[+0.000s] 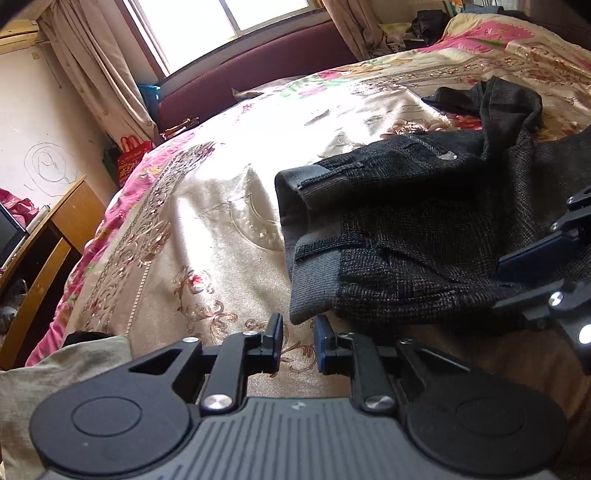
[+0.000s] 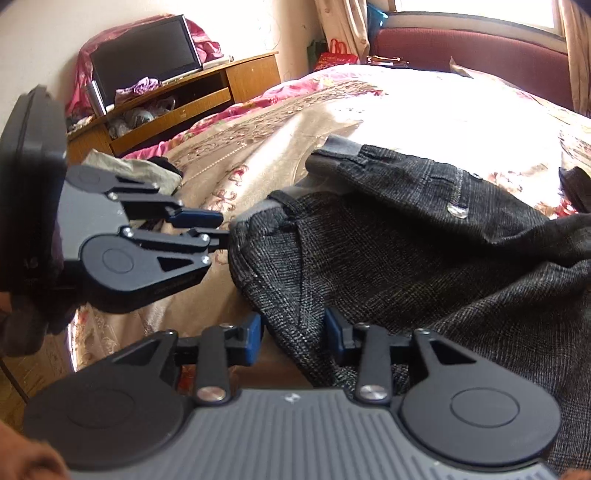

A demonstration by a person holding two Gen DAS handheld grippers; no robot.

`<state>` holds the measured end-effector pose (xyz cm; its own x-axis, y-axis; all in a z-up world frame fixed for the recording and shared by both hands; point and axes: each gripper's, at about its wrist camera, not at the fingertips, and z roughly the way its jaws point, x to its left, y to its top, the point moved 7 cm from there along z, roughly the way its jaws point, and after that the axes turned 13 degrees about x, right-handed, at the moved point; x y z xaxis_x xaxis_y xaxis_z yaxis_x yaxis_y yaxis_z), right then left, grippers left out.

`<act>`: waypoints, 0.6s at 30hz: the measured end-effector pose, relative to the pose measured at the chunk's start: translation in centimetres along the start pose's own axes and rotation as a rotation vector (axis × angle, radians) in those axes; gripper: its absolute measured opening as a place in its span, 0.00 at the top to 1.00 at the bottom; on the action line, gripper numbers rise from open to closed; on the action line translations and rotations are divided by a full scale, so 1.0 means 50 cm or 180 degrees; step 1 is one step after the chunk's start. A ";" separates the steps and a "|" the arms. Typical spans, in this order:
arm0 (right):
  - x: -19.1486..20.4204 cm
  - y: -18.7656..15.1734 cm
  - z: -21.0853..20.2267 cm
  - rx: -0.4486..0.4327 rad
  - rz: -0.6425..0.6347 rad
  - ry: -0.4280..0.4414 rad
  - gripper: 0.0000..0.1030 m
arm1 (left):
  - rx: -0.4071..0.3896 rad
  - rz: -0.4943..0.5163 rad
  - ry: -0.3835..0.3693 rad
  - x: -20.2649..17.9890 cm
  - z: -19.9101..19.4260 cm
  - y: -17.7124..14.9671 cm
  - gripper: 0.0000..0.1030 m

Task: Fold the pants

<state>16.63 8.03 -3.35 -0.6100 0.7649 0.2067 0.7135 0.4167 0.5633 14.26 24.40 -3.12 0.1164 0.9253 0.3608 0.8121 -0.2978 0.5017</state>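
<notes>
We've got two grippers in play and one pair of pants. Nearest us, our left gripper [image 1: 298, 341] hovers over the bedspread [image 1: 207, 206], fingers apart with a narrow gap, nothing between them, just short of the waistband corner. Our right gripper [image 2: 293, 334] stands released too, its blue pads [image 2: 252, 338] either side of a fold of the fabric's near edge without pressing on it. There's faint lettering along the left tool's arm in the right view, too blurred for us to read.

The pants [image 1: 417, 225] lie rumpled on the bed: dark charcoal weave with a faint check, a plain grey waistband [image 1: 314, 273], two belt loops showing in the left view, and one pale button [image 2: 457, 211] on a stitched pocket.

Further back we see one wooden desk [image 2: 207, 88] with one dark monitor [image 2: 144, 55], one red bag [image 1: 133, 151], a maroon headboard [image 1: 258, 70] and the bright window [image 1: 221, 18].
</notes>
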 end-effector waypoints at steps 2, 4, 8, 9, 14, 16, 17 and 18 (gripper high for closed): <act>-0.008 -0.010 -0.039 -0.0122 0.0050 -0.0023 0.63 | -0.0069 -0.0027 0.0045 -0.007 -0.031 0.000 0.67; -0.021 -0.020 -0.082 -0.0279 0.0100 -0.0139 0.63 | -0.0152 -0.0047 0.0063 -0.021 -0.057 0.009 0.67; -0.106 -0.059 -0.169 -0.0528 0.0413 -0.0515 0.59 | -0.0402 0.0087 -0.0219 -0.116 -0.109 0.058 0.65; -0.136 -0.074 -0.185 -0.0557 0.0528 -0.0624 0.58 | -0.0465 0.0176 -0.0329 -0.157 -0.117 0.074 0.64; -0.391 -0.215 -0.283 -0.0585 0.1560 -0.1345 0.57 | -0.0682 0.0676 -0.1052 -0.400 -0.139 0.166 0.64; -0.484 -0.283 -0.329 -0.0627 0.1972 -0.1582 0.57 | -0.0778 0.0900 -0.1307 -0.510 -0.151 0.197 0.63; -0.536 -0.320 -0.357 -0.0659 0.2190 -0.1716 0.57 | -0.0811 0.1002 -0.1416 -0.563 -0.156 0.213 0.62; -0.579 -0.353 -0.380 -0.0687 0.2390 -0.1844 0.57 | -0.0822 0.1076 -0.1525 -0.612 -0.160 0.227 0.62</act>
<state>15.13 -30.82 -4.08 0.2836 0.9421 0.1790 0.7339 -0.3333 0.5918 15.32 -9.17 -2.17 0.6333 0.7548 0.1708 0.5289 -0.5832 0.6165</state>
